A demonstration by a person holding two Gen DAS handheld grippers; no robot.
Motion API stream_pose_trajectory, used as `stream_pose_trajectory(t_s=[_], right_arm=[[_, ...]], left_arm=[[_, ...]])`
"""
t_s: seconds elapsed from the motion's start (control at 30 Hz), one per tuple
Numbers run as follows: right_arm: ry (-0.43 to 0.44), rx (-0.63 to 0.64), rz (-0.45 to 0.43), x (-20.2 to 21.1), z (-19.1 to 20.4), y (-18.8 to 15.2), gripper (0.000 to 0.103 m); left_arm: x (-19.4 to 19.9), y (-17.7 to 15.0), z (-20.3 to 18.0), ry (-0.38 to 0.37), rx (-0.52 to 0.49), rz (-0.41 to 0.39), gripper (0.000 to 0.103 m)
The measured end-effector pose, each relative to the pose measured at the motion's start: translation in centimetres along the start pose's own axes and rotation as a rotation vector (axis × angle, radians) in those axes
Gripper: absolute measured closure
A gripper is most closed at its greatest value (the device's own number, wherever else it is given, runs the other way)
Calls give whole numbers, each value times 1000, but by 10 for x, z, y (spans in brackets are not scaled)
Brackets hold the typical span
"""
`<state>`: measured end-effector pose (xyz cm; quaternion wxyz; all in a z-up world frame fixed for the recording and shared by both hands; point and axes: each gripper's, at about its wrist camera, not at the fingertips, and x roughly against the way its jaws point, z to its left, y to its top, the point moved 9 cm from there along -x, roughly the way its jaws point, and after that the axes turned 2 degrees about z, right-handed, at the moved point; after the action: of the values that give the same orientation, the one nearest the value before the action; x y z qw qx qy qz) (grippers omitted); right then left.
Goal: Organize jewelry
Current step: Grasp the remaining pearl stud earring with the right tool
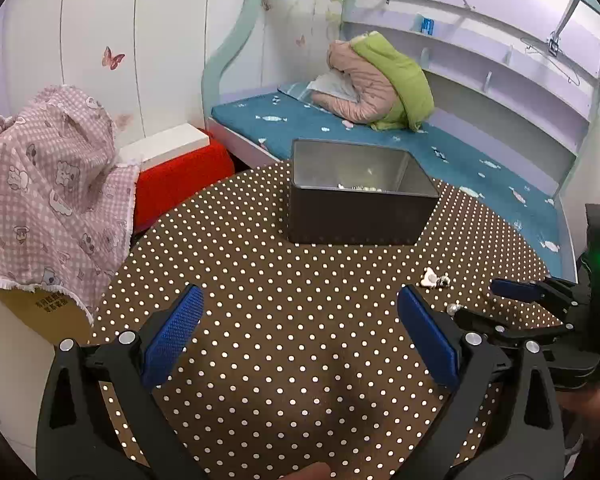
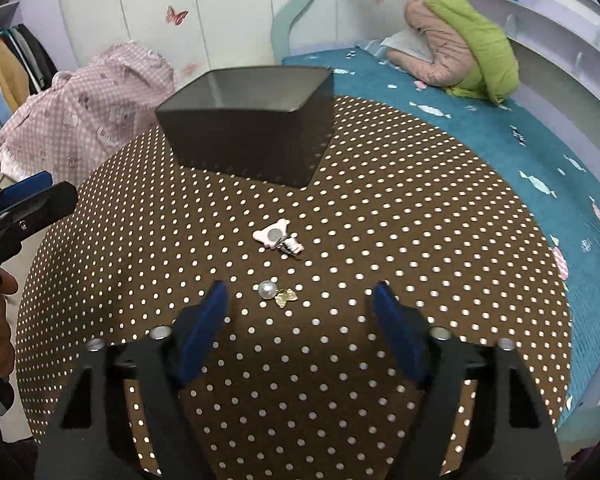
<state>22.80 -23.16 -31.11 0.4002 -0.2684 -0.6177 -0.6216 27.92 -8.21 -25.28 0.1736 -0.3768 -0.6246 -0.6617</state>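
Left tongs [image 1: 300, 320] spread wide at lower centre of the left wrist view, blue pads [image 1: 172, 334] gripping nothing, hovering over the brown polka-dot tabletop [image 1: 260, 280]. Right tongs [image 2: 300, 308] likewise wide and empty at lower centre of the right wrist view, with a pearl earring [image 2: 267, 290] and a small gold charm [image 2: 286, 297] lying between the fingertips, touching each other. Slightly higher in that frame, near centre, a pink butterfly clip [image 2: 274, 236] with a smaller pink-and-silver piece [image 2: 294, 246] right against it. Above these, upper centre, a dark metal tin [image 2: 252, 136], open-topped, standing on the tabletop well apart from the loose pieces. Seen from the left wrist view, a few small pale items [image 1: 360, 188] inside the tin along its near wall; too small to identify. Teal bed [image 1: 340, 128] behind, upper right, with a pink and green jacket [image 1: 380, 84] heaped on it. Pink checked cloth [image 1: 48, 184] at left.
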Motion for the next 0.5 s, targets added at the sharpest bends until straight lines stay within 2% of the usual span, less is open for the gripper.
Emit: stream_pose_trajectory(t_s=[0.07, 0.17, 0.33, 0.47, 0.5], right_arm=[[8, 14, 6, -4, 2, -1, 45], [11, 28, 7, -7, 5, -1, 59], [4, 63, 7, -8, 7, 0, 89], [4, 87, 2, -6, 9, -3, 90], [7, 85, -1, -5, 9, -3, 93]], left_arm=[[-4, -2, 0, -2, -1, 10, 6], [-9, -4, -3, -8, -4, 21, 6], [-17, -4, -10, -19, -11, 33, 6], [-23, -1, -18, -30, -27, 34, 6], [-24, 1, -21, -32, -32, 34, 6]])
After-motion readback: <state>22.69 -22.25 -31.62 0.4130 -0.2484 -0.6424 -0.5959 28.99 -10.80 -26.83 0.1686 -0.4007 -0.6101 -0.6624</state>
